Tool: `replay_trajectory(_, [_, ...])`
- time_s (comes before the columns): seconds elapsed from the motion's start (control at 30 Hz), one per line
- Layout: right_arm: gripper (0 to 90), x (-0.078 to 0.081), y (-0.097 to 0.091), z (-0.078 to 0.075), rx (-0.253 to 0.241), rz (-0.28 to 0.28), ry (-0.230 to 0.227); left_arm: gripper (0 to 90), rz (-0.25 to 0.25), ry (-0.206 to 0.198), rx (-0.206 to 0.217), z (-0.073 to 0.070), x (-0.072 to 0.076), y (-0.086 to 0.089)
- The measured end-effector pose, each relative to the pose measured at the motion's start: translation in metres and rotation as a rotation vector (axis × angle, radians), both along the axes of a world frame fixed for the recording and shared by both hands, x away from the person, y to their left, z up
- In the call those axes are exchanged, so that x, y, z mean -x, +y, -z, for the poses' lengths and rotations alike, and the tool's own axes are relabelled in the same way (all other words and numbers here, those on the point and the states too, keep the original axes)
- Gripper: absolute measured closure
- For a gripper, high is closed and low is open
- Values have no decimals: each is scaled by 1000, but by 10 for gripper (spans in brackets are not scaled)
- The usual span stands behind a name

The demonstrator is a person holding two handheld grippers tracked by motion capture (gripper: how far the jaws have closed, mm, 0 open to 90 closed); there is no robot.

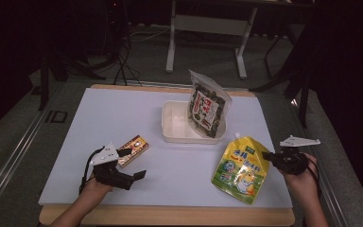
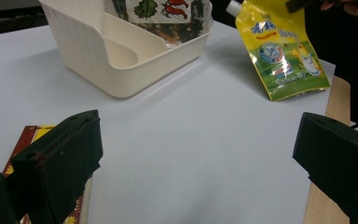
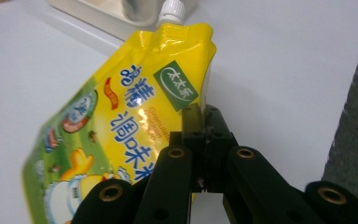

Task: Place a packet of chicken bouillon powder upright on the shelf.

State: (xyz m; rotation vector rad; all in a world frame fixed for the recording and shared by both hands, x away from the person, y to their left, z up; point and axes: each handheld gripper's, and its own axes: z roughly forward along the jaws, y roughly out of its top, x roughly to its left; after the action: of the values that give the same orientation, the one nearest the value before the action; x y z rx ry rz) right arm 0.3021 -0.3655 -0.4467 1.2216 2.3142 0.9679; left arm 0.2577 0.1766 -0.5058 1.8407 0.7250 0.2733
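Note:
A yellow spouted pouch (image 1: 238, 168) with a chick drawing tilts over the right part of the white board. My right gripper (image 1: 266, 155) is shut on its right edge, and in the right gripper view the jaws (image 3: 204, 121) pinch the pouch (image 3: 121, 107) just below the green label. At the front left my left gripper (image 1: 133, 163) stands open and empty, beside a small red and yellow box (image 1: 133, 149). In the left gripper view the box (image 2: 28, 140) lies by the left jaw, and the pouch (image 2: 284, 51) hangs far off.
A cream tray (image 1: 170, 132) stands at the middle back of the white board (image 1: 123, 109), with a clear bag of dark snacks (image 1: 208, 106) leaning in its right end. The wooden table edge (image 1: 170, 215) runs along the front. A white desk frame (image 1: 208, 28) stands on the floor behind.

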Motion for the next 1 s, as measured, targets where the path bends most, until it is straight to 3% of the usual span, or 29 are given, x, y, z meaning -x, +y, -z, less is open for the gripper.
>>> replay_trajectory(0.27, [900, 23, 19, -28, 3, -62, -94, 16, 33, 22, -14, -5, -1, -11])
replay_trajectory(0.47, [900, 40, 29, -42, -7, -103, -144, 17, 86, 26, -21, -14, -6, -34])
replay_trajectory(0.73, [900, 56, 38, -50, 6, -146, -179, 18, 174, 6, -65, -24, -18, -66])
replay_trajectory(1.0, [900, 67, 46, -56, 19, -197, -201, 56, 238, -6, -48, -32, -34, -101])
